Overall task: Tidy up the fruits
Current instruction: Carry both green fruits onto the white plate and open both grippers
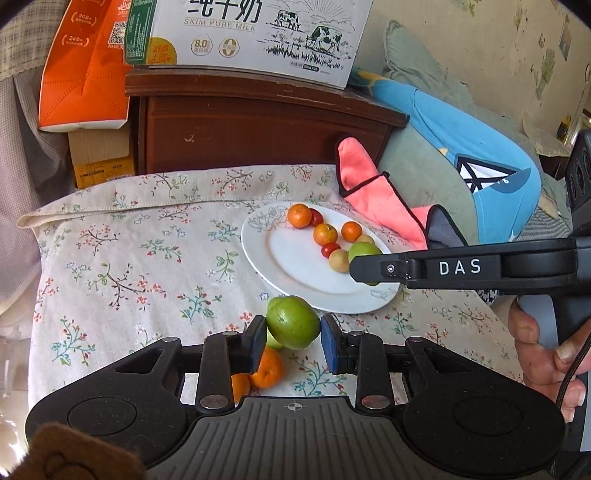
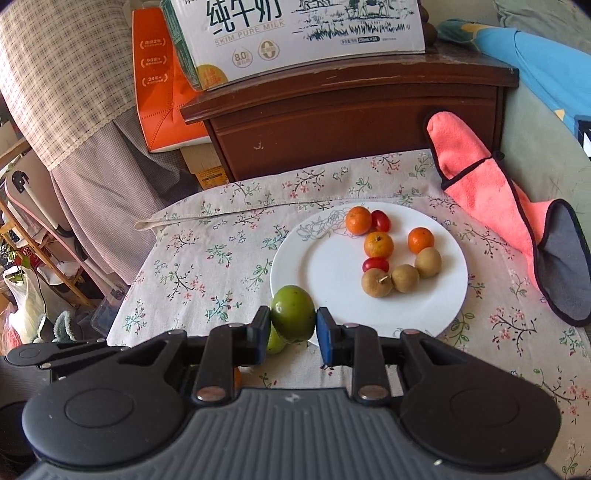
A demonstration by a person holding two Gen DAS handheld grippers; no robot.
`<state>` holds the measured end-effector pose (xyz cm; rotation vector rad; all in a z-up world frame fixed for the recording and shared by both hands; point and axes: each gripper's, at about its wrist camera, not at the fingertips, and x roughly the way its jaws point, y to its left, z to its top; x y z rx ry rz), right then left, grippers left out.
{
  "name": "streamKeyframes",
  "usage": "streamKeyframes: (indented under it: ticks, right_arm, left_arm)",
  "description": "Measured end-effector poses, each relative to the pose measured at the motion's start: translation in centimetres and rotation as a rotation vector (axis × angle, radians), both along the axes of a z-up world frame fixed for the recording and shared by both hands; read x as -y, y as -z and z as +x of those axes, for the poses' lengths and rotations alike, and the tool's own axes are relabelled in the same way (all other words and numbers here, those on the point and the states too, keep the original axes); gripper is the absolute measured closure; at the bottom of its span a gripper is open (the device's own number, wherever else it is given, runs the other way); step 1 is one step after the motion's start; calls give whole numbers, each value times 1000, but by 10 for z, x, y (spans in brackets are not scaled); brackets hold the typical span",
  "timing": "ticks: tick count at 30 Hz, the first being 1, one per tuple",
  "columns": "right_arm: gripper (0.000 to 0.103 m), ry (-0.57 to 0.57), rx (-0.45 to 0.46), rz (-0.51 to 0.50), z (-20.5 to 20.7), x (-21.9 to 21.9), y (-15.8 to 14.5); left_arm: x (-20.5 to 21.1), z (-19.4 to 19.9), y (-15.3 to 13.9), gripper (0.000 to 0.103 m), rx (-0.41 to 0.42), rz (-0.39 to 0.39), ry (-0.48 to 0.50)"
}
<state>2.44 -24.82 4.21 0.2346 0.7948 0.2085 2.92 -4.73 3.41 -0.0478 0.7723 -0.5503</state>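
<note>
A white plate (image 1: 295, 266) (image 2: 325, 273) on the floral cloth holds several small oranges (image 2: 378, 244), cherry tomatoes (image 2: 375, 264) and brown longans (image 2: 376, 282). My left gripper (image 1: 293, 341) stands around a green fruit (image 1: 293, 322) with its pads touching both sides. A second green fruit and two oranges (image 1: 266, 367) lie under it on the cloth. My right gripper (image 2: 293, 334) is shut on another green fruit (image 2: 293, 313), held above the plate's near left edge. In the left wrist view the right gripper's arm (image 1: 461, 266) reaches over the plate, with that green fruit (image 1: 364, 251) at its tip.
A pink and grey cloth (image 2: 491, 206) lies right of the plate. A dark wooden cabinet (image 2: 351, 118) with a milk carton box (image 2: 295, 33) stands behind the table. An orange bag (image 1: 85, 70) is at the back left. A blue cushion (image 1: 480, 147) is at the right.
</note>
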Motion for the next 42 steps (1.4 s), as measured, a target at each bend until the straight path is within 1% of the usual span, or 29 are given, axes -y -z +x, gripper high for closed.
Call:
streamKeyframes:
  ticks: [6, 9, 12, 17, 21, 34, 37, 41, 42]
  right_arm:
    - [76, 73, 34, 21, 1, 18, -12]
    - [76, 112, 36, 32, 2, 27, -15]
    - [76, 146, 18, 45, 4, 31, -12]
    - [76, 180, -59, 71, 10, 33, 5]
    - [76, 191, -97, 68, 15, 31, 15]
    - [76, 240, -152, 75, 27, 32, 33]
    - [76, 251, -147, 68, 31, 31, 37]
    - [76, 268, -140, 85, 35, 31, 40]
    - [75, 279, -132, 85, 36, 31, 39]
  left_arm:
    - [0, 31, -16, 74, 39, -7, -38]
    - [6, 46, -22, 74, 51, -3, -28]
    - [14, 59, -24, 74, 56, -4, -5]
    - [26, 76, -16, 74, 37, 8, 19]
    - [34, 85, -6, 74, -3, 14, 32]
    - [57, 104, 16, 74, -67, 18, 10]
    - [59, 106, 20, 74, -73, 24, 1]
    - [59, 110, 21, 74, -75, 7, -7]
    - [58, 109, 20, 73, -68, 1, -16]
